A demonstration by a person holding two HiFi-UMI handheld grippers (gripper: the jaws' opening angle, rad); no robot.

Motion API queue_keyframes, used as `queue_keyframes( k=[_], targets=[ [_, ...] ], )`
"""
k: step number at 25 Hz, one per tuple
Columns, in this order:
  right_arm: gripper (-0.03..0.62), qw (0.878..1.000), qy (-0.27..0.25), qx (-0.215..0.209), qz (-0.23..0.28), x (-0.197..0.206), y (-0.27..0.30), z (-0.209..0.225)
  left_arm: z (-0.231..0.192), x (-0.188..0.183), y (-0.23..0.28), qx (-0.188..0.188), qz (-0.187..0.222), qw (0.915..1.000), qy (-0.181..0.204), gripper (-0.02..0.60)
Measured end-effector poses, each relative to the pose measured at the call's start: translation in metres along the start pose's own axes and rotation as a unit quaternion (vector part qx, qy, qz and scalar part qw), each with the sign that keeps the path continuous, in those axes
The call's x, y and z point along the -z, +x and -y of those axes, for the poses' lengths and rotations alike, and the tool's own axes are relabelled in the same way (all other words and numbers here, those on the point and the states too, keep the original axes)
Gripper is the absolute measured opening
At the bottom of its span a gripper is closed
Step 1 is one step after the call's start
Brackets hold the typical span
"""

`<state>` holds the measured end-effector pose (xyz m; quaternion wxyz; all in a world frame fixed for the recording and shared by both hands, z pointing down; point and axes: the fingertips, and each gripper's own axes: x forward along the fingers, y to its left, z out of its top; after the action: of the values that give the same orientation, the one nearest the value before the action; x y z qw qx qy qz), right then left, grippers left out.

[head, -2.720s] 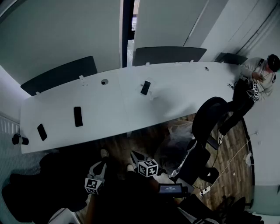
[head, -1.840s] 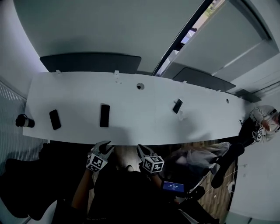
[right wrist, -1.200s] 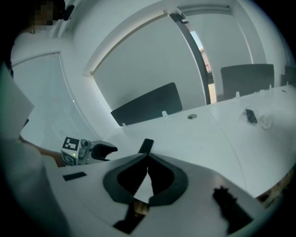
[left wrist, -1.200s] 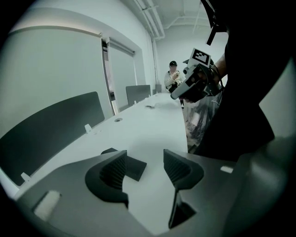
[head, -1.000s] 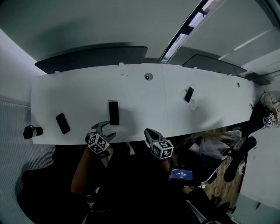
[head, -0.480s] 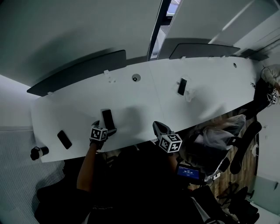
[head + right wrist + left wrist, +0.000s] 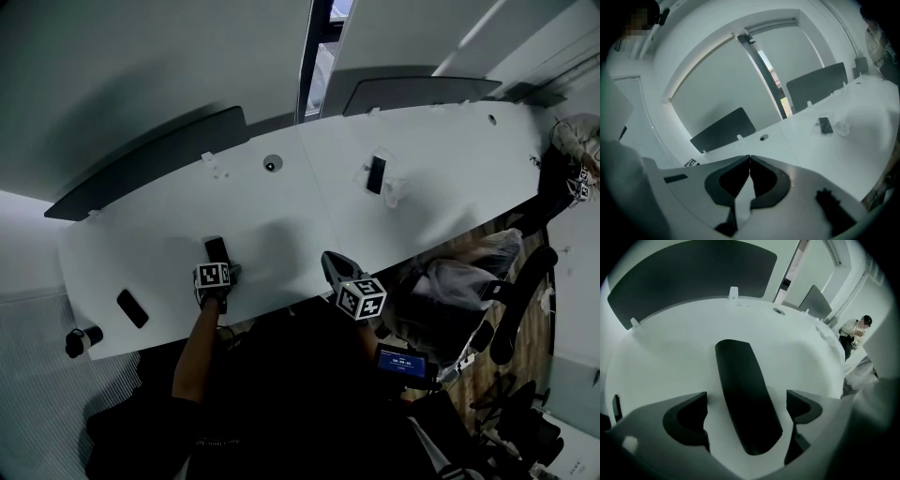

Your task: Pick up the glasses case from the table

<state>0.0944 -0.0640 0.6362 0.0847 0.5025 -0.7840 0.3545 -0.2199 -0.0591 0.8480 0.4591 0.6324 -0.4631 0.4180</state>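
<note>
On the white table (image 7: 150, 253), the dark glasses case (image 7: 740, 376) lies between the left gripper's (image 7: 746, 401) wide jaws. They are closing but not touching it. The right gripper (image 7: 749, 163) is pinched together, holding nothing.

Long white table (image 7: 441, 187), dark divider screens (image 7: 141, 161) behind, pale wall (image 7: 141, 56) beyond.

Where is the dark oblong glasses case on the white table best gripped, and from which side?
Across its narrow width near the rounded near end, from above: the dark oblong glasses case lies flat on the white table with both long sides free. The left gripper straddles that end, jaws closing, not yet pressing.
</note>
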Motion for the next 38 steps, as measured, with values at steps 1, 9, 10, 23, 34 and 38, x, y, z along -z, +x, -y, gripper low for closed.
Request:
queue_keyframes(
  k=[1, 9, 10, 23, 34, 38],
  targets=[
    [0.009, 1.0, 0.0, 0.001, 0.0, 0.0, 0.0, 0.001, -0.004, 0.0, 0.001, -0.019, -0.002, 0.9998, 0.003, 0.522],
    [0.008, 1.0, -0.004, -0.012, -0.009, -0.001, 0.016, -0.005, -0.008, 0.01, -0.004, -0.04, -0.002, 0.9991, -0.016, 0.391],
    [0.009, 1.0, -0.004, -0.013, -0.009, -0.001, 0.017, -0.006, -0.013, 0.002, -0.005, -0.05, 0.018, 0.9986, -0.004, 0.375],
    [0.009, 0.999, -0.014, -0.033, -0.025, -0.005, 0.032, -0.012, -0.018, -0.004, -0.01, -0.039, 0.054, 0.9974, -0.028, 0.291],
    [0.009, 0.998, -0.032, -0.046, -0.03, -0.013, 0.044, -0.021, -0.019, -0.002, -0.019, 0.03, 0.11, 0.9849, -0.13, 0.284],
    [0.009, 0.998, -0.033, -0.05, -0.033, -0.013, 0.048, -0.023, -0.01, 0.001, -0.025, 0.062, 0.129, 0.9775, -0.155, 0.284]
  ],
)
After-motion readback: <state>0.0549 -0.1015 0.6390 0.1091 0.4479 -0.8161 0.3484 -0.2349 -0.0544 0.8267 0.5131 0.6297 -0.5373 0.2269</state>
